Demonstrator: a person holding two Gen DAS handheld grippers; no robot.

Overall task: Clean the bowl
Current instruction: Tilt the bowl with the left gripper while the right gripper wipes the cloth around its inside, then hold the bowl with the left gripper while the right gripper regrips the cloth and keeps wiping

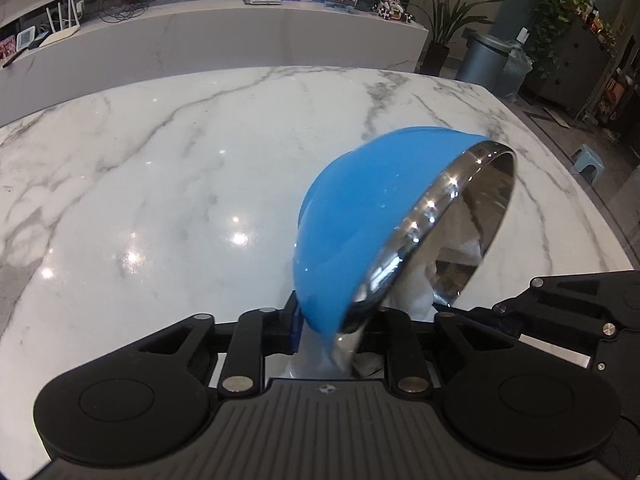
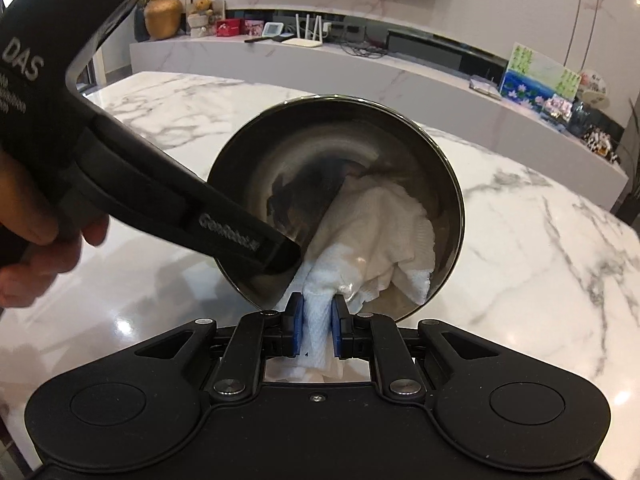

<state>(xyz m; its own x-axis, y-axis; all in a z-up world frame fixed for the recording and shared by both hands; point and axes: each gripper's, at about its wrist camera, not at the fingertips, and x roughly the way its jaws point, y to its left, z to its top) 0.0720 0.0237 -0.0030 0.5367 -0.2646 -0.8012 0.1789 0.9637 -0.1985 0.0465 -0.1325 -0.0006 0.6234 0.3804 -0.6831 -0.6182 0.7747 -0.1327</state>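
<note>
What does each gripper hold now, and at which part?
The left gripper holds the bowl by its rim, tilted above the table. The right gripper holds the white paper towel by its bunched end.

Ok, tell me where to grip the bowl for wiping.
Grip the bowl by its thin metal rim, one finger inside and one outside, coming from its lower edge as the left gripper does. The tilted pose leaves the inside open for the paper towel.

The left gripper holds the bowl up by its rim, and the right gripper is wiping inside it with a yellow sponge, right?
Almost. The left gripper does hold the bowl up by its rim, but the right gripper is wiping with a white paper towel, not a yellow sponge. The right wrist view shows the towel pinched between the blue pads and pressed into the shiny inside.
</note>
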